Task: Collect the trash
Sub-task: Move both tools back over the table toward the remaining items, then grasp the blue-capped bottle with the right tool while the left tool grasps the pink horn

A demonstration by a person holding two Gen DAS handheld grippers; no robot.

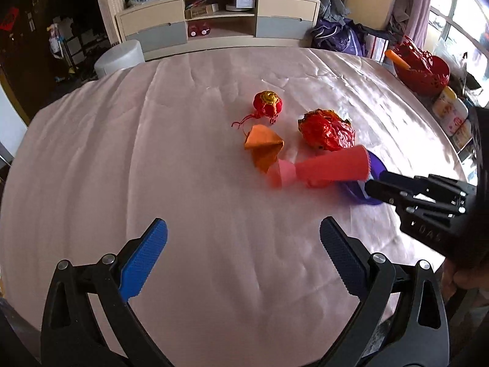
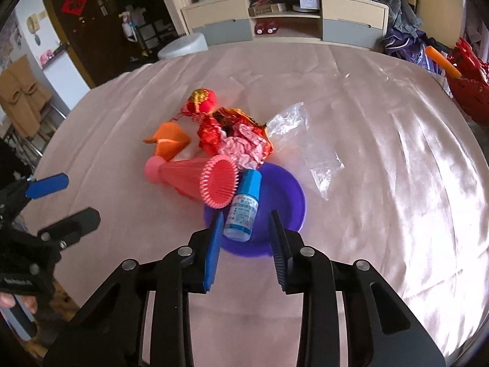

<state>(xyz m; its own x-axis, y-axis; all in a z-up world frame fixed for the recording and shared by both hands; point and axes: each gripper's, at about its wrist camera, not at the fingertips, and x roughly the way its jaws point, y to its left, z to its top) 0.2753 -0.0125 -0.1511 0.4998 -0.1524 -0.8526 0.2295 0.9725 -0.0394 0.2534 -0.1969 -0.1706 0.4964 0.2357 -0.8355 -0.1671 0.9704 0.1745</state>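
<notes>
A big round bench (image 2: 382, 128) is covered by a shiny pink cloth. Near its middle, a heap of trash is seen. A purple plate (image 2: 285, 195) lies nearest the front edge. A red paper cone (image 2: 195, 177) is tipped on its side with its wide mouth at the plate's rim. Crumpled red foil (image 2: 235, 134) sits behind it, and a clear plastic bag (image 2: 308, 140) lies toward the right edge. A small blue bottle (image 2: 243, 211) rests on the plate.

The right tool (image 2: 246, 229) is held partly open around the bottle, not touching it. The left tool (image 1: 243, 238) is held wide open over bare cloth, with nothing gripped.
</notes>
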